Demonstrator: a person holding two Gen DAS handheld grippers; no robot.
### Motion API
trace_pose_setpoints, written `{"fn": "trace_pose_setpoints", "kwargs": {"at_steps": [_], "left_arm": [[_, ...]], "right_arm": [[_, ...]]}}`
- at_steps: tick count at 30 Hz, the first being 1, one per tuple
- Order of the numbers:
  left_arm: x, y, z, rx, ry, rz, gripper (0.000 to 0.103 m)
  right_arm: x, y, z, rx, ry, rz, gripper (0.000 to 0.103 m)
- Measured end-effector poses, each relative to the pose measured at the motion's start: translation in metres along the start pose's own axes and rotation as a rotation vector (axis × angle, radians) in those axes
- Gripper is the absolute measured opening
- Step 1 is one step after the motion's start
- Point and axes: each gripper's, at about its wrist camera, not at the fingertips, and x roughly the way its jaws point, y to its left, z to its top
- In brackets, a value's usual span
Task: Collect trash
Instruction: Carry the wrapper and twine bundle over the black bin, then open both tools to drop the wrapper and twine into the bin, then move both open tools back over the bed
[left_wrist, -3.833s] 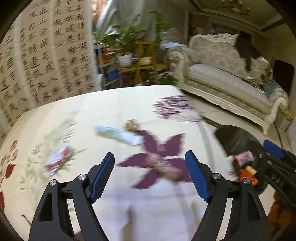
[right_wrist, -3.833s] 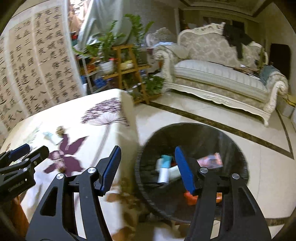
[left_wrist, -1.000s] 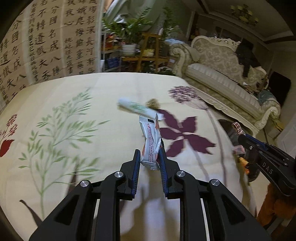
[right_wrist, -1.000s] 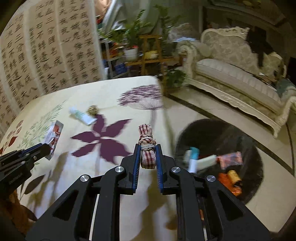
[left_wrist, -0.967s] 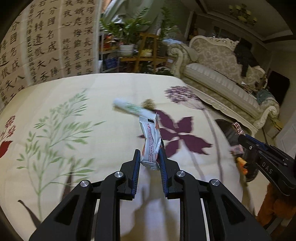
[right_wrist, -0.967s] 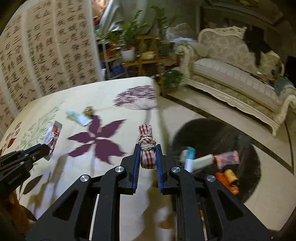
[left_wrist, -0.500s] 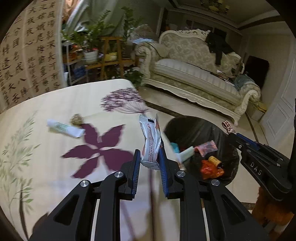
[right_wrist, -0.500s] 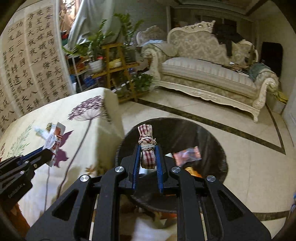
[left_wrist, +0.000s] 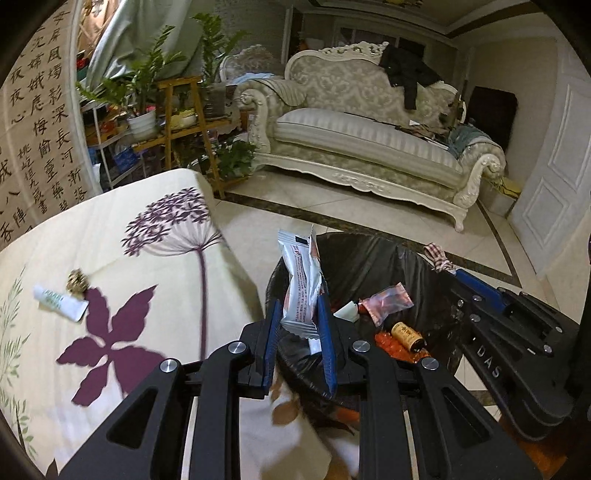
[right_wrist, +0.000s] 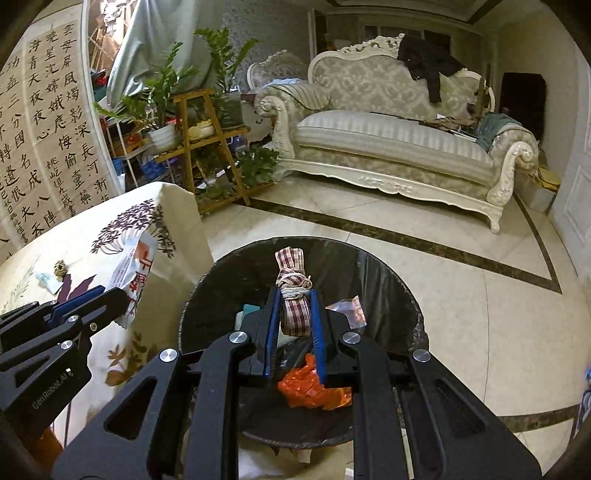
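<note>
Trash is hanging over the bin (right_wrist: 388, 280) now: the left gripper (left_wrist: 301, 325) is clamping a white snack wrapper (left_wrist: 301, 280) at the bin's near rim, the right gripper (right_wrist: 293, 321) is pinching a checked ribbon bundle (right_wrist: 291, 291) above its middle. Best is releasing only when both are well inside the rim; a tube (left_wrist: 59, 302) is waiting on the worktop (left_wrist: 147, 280) beside the bin.

Bin (right_wrist: 388, 280) near rim and part of its contents are hidden behind the right hand-held gripper (right_wrist: 294, 325); the white tube (right_wrist: 244, 316) inside is mostly covered by a blue finger. Wrapper (left_wrist: 301, 291) lower end is tucked between the left hand-held gripper (left_wrist: 298, 332) pads, print too small to read. Tabletop (left_wrist: 122, 229) is cut off at left frame edge; label on small tube (left_wrist: 59, 301) is unreadable.
</note>
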Motion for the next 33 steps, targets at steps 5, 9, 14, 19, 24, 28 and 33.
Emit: {"fn": "trace_pose_setpoints", "kwargs": {"at_steps": [5,9,14,19,24,28,33], "left_arm": [[0.013,-0.011,0.003,0.024,0.012,0.000,0.022],[0.021,-0.020,0.008,0.040,0.017,0.001,0.022],[0.031,-0.028,0.010,0.068,0.022,0.012,0.027],[0.029,-0.022,0.010,0.043,0.018,0.035,0.054],[0.026,-0.013,0.009,0.014,0.022,0.055,0.060],[0.021,-0.004,0.008,-0.010,0.024,0.077,0.065],[0.011,0.013,0.005,-0.047,0.019,0.107,0.069]], "right_arm": [[0.008,-0.007,0.002,0.015,0.004,-0.009,0.016],[0.015,-0.012,0.002,0.029,0.010,-0.011,0.016],[0.022,-0.018,0.001,0.036,0.022,-0.003,0.018],[0.023,-0.022,-0.002,0.052,0.020,-0.017,0.038],[0.021,-0.022,-0.004,0.060,0.019,-0.023,0.038],[0.018,-0.023,-0.004,0.057,0.012,-0.024,0.039],[0.011,-0.018,-0.004,0.048,0.003,-0.019,0.045]]}}
